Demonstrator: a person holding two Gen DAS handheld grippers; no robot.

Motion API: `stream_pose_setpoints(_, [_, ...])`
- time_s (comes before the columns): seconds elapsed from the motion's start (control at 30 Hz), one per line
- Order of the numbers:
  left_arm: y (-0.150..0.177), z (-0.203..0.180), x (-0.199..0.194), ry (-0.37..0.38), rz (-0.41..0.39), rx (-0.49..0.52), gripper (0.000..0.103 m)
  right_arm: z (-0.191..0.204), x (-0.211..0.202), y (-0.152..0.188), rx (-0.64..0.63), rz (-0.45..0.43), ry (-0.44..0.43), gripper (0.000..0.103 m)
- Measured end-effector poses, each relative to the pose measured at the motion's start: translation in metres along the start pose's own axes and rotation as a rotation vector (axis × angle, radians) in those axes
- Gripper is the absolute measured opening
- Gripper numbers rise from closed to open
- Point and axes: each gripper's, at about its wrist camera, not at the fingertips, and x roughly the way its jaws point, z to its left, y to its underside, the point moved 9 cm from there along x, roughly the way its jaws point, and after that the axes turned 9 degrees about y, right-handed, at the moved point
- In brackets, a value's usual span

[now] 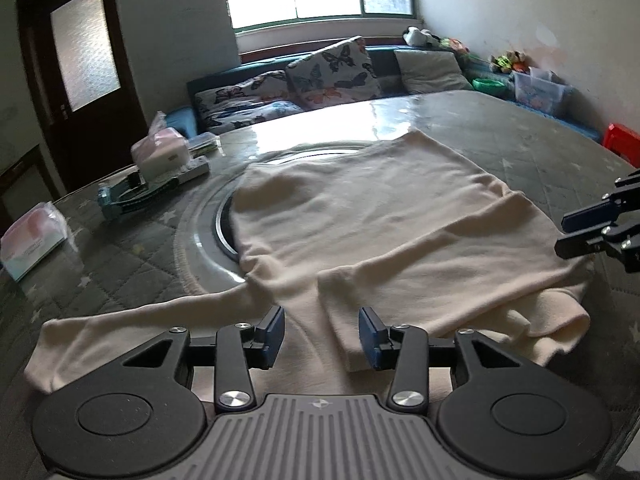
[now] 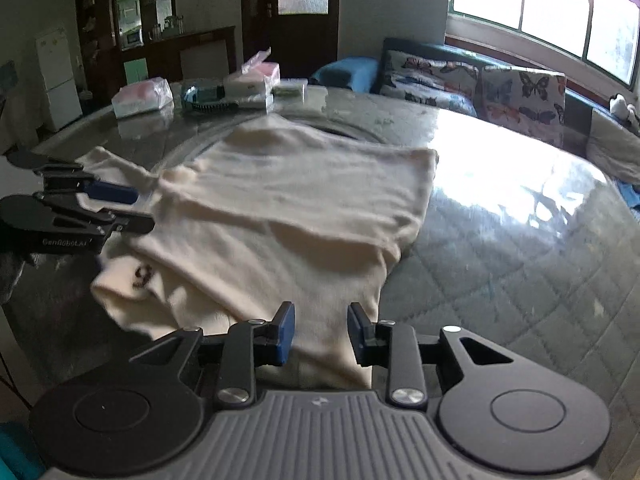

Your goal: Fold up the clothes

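A cream long-sleeved shirt (image 1: 360,216) lies spread on the glass-topped table, one side folded over its body. One sleeve (image 1: 120,332) stretches out to the left in the left wrist view. My left gripper (image 1: 322,336) is open and empty, just above the shirt's near edge. It also shows from the side in the right wrist view (image 2: 132,210). My right gripper (image 2: 321,334) is open and empty over the shirt (image 2: 280,208), near its edge. It shows at the right edge of the left wrist view (image 1: 576,232). A dark "9" mark (image 2: 143,276) shows on the cloth.
Tissue packs (image 1: 160,152) (image 1: 32,240) and a comb-like item (image 1: 132,196) sit at the table's left side. A sofa with butterfly cushions (image 1: 332,72) runs behind the table. A red stool (image 1: 620,140) stands at the right.
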Motion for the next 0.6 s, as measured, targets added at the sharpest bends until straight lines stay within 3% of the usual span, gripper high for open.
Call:
stream_pose_setpoints(0.27, [0.01,0.045,-0.021,-0.087,-0.019,-0.138,0.055,0.001,0.029,-0.024,0.029,-0.009,0.007,0.035])
stream_pose_setpoints(0.4, [0.02,0.085,-0.036,-0.171,-0.037,-0.238,0.062,0.007,0.043,-0.021,0.015,0.015,0.013,0.037])
stream_pose_setpoints(0.6, [0.036,0.147,-0.058,-0.316,-0.067,-0.396,0.072,0.03,0.036,-0.032,-0.018,-0.016,-0.033,0.043])
